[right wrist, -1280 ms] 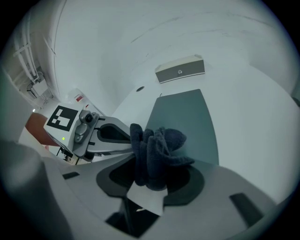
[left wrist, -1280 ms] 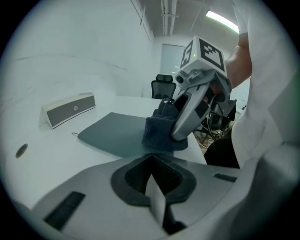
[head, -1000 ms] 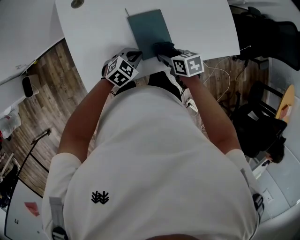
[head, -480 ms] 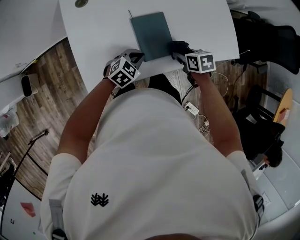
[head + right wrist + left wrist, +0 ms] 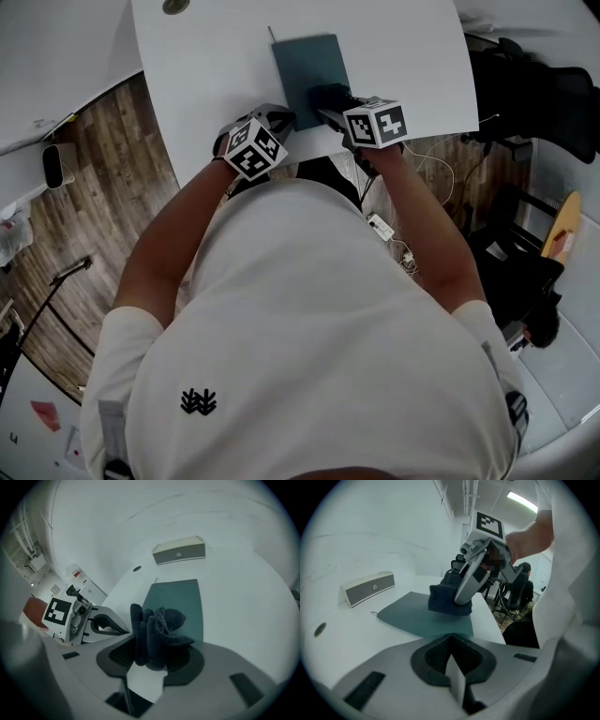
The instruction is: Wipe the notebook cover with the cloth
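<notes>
Compared with half a second ago, shows the right hand-held gripper brought back to the left, with the cloth carried from beside the right edge of the notebook onto the near right part of the cover. Nearest to the person, finds both tools at the near edge of the white counter. Finds the right one clenched on the dark blue cloth, bunched in thick folds between the jaws and pressed down on the cover. Finds the left hand-held gripper clenched on nothing, with the tips at the near left corner of the notebook, probably touching it to pin it, though not possible to say for sure. To do the wiping well: keep the left tips steady on that corner to stop the notebook from sliding; hold the cloth low and spread; pull it in long overlapping strokes from one edge to the other; press only lightly; avoid letting the hard jaws scrape the cover; work gradually from the near part toward the far edge. Going further, shows the notebook as a dark teal rectangle, closed, plain and matte, lying flat close to the counter's near edge, with a thin strand sticking out at the far left corner. Beyond it, well apart, shows a pale box with a grey front and a small round hole in the counter.
</notes>
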Tool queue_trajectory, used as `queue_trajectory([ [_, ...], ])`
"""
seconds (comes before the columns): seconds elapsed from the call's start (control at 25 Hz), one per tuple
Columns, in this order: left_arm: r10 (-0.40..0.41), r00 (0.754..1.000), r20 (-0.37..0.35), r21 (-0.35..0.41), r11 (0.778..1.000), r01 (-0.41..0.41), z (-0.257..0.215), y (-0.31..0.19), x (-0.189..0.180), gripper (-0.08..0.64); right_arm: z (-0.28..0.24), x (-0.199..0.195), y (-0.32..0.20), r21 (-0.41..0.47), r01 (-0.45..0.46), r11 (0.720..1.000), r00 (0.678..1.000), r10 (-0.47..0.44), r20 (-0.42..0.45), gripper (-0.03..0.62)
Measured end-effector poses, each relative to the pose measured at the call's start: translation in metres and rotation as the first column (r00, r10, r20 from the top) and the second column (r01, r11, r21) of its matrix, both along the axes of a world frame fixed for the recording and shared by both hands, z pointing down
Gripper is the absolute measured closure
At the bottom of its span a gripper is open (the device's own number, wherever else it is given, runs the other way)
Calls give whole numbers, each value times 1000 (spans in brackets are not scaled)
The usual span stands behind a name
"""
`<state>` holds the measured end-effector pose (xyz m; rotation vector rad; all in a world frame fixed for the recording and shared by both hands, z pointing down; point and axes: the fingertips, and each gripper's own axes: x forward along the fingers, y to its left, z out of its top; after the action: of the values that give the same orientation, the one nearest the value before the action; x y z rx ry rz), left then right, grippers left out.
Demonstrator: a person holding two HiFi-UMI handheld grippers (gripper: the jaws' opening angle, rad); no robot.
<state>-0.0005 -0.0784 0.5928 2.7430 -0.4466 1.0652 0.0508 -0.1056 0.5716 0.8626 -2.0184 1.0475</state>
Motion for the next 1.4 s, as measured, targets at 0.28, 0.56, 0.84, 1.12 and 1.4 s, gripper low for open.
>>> queue_trajectory([
  [0.28, 4, 1000, 0, 2, 1000, -4, 1, 0, 2, 554, 8, -47, -12, 4, 95, 995, 995, -96, 26, 434],
  [0.56, 7, 1000, 1, 0, 1000, -7, 0, 1, 0, 554, 11, -45, -12, -15, 95, 995, 995, -94, 37, 434],
  [0.84, 13, 1000, 0, -1, 1000, -13, 0, 2, -1, 554, 12, -19, -18, -19, 46, 999, 999, -46, 15, 434],
  [1.12, 17, 1000, 1, -6, 1000, -17, 0, 4, -2, 554, 14, 31, -26, -12, -29, 1000, 999, 28, -45, 434],
  [1.4, 17, 1000, 3, -5, 1000, -17, 0, 4, -2, 554, 15, 74, -35, -4, -84, 996, 992, 83, -94, 434],
])
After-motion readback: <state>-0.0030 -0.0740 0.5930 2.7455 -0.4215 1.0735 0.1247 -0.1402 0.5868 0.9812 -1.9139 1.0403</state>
